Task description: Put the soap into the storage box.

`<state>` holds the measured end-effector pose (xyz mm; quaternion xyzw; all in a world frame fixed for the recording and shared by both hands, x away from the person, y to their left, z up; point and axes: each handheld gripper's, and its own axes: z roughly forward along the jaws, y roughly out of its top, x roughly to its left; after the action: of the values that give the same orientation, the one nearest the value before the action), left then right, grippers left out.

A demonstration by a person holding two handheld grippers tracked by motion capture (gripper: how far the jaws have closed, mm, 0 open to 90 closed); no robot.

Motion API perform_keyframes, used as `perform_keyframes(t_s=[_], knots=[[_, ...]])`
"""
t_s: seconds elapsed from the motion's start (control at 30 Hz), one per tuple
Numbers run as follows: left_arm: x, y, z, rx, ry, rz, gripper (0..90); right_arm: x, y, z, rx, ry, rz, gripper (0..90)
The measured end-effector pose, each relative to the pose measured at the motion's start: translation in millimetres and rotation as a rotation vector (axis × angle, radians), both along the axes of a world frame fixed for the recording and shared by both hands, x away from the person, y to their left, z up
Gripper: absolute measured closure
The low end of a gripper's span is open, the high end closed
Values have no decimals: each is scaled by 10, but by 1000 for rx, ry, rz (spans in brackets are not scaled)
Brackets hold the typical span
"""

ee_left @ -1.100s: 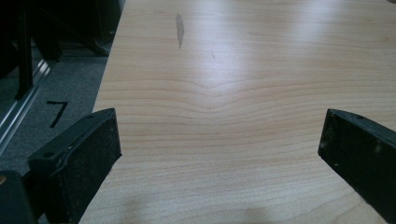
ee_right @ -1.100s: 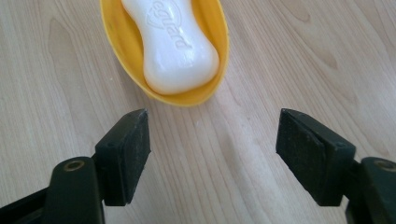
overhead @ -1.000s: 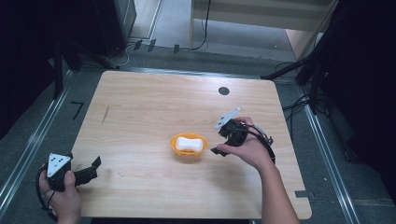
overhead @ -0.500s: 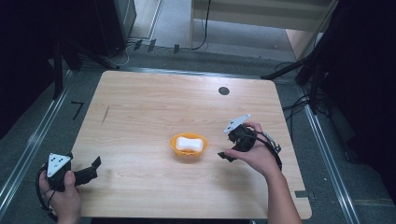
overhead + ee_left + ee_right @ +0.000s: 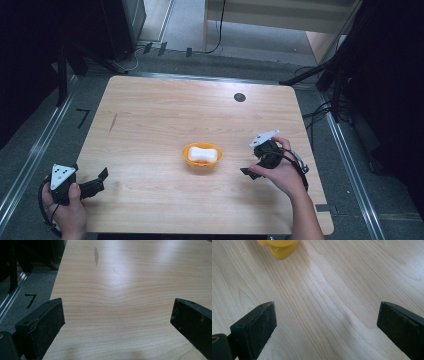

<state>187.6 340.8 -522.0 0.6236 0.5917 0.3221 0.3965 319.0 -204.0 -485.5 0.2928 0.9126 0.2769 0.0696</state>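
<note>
A: Sitting near the middle of the surface point(image 5: 150, 115), the orange bowl point(image 5: 202, 156) holds a white bar point(image 5: 201, 153), probably soap. It looks set down there to stay, since nothing grips it.

B: Where is the right gripper point(image 5: 256, 165) in relation to it?

A: Just to the bowl's right, apart from it, low over the wood. Its fingers point(image 5: 253, 327) stand wide apart, having just been opening, with nothing but bare wood between them. In the right gripper view a yellow-orange edge of the bowl point(image 5: 279, 247) shows at the far left, well beyond the fingertips.

B: So the bowl is out of the grasp?

A: Yes; it lies ahead and to one side of the fingers, not between them. That fits a release, as a judgement.

B: And the left gripper point(image 5: 92, 184)?

A: Parked at the near left corner, well apart from the bowl, likely idle. Its fingers point(image 5: 42, 325) are also spread, over empty wood.
</note>
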Motion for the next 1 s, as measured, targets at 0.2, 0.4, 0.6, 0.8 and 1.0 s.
perform_keyframes(t_s=[0.2,0.4,0.6,0.8,1.0], knots=[[-1,-3,0,0,0,2,0,-50,-111,-55,21,-7,-34,4],[-1,-4,-1,0,-2,0,0,-129,-233,-120,34,-48,-85,0],[-1,-7,-1,2,-2,2,0,-210,-352,-154,77,-74,-120,0],[-1,-10,-1,4,-3,1,0,-295,-463,-216,112,-83,-145,0],[-3,-10,1,7,-2,-1,0,-383,-595,-278,145,-105,-187,0]])
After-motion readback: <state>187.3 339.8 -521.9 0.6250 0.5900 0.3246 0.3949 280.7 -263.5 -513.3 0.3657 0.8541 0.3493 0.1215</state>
